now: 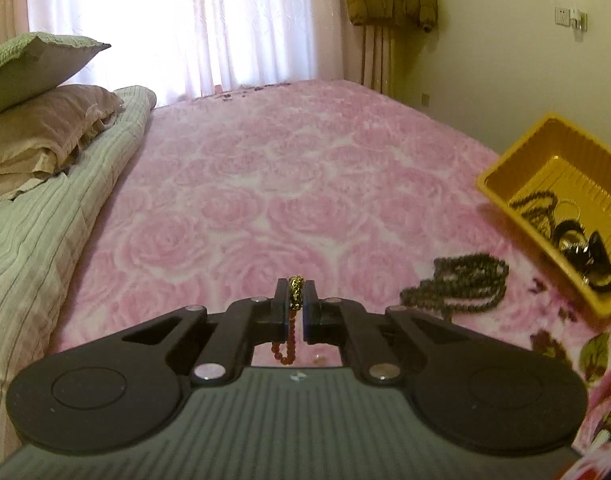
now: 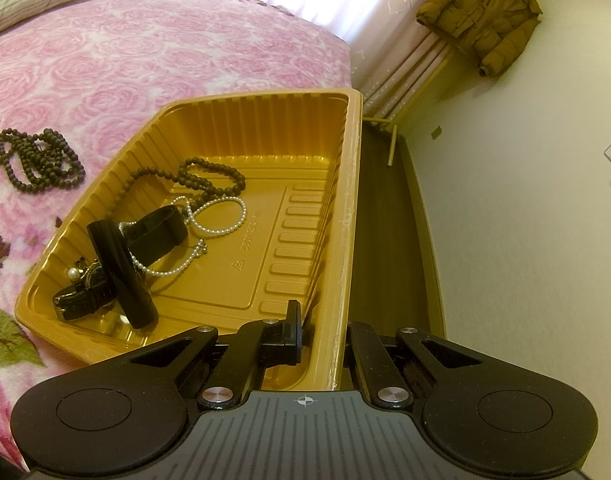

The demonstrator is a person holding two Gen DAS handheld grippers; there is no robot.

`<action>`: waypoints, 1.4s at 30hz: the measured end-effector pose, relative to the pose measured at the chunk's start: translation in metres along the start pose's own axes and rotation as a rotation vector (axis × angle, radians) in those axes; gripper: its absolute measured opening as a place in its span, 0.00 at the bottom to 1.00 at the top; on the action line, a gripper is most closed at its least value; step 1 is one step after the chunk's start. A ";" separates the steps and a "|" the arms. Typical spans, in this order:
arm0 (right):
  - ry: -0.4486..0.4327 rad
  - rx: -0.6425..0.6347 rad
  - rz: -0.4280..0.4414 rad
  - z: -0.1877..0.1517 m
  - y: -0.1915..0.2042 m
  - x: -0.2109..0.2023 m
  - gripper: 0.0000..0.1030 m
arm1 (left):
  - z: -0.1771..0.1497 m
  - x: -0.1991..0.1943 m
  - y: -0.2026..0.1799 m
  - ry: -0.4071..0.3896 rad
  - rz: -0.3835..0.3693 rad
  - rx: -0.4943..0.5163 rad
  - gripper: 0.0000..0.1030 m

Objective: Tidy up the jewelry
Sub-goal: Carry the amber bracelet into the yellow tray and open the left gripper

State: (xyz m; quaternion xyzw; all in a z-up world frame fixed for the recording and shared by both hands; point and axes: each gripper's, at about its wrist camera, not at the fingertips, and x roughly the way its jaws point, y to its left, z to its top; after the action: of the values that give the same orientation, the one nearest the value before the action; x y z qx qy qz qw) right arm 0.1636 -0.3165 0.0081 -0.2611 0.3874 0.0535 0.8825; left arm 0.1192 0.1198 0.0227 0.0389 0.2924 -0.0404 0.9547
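Note:
My left gripper [image 1: 295, 300] is shut on a red bead bracelet [image 1: 292, 322] with a gold charm, held above the pink rose bedspread; the red beads hang down between the fingers. A dark bead necklace [image 1: 459, 282] lies on the bedspread to the right, also seen in the right wrist view [image 2: 37, 160]. The gold plastic tray [image 1: 501, 190] stands at the far right. My right gripper [image 2: 321, 328] is shut on the tray's right wall [image 2: 345, 216], one finger inside, one outside. Inside the tray lie dark beads [image 2: 209, 176], a pearl strand [image 2: 221, 220], a black tube [image 2: 119, 272] and a watch [image 2: 79, 300].
Stacked pillows [image 1: 41, 120] and a folded striped quilt [image 1: 45, 232] lie on the bed's left side. Curtains [image 1: 185, 20] hang behind the bed. A brown jacket [image 2: 485, 20] hangs by the wall. The bed's wooden edge [image 2: 389, 240] runs just right of the tray.

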 end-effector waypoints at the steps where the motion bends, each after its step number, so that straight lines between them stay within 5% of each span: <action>1: 0.000 0.000 0.000 0.000 0.000 0.000 0.04 | 0.002 -0.001 0.000 -0.002 -0.003 -0.003 0.05; 21: -0.001 0.000 0.000 0.000 0.000 0.000 0.04 | 0.025 -0.001 -0.066 -0.027 -0.154 0.042 0.05; 42: -0.006 0.007 0.006 0.000 -0.002 -0.002 0.04 | 0.079 0.017 -0.239 -0.052 -0.607 0.140 0.05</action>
State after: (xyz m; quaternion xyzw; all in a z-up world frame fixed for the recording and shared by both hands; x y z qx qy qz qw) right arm 0.1631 -0.3176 0.0105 -0.2566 0.3860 0.0556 0.8844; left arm 0.1532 -0.1265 0.0657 0.0145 0.2628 -0.3445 0.9012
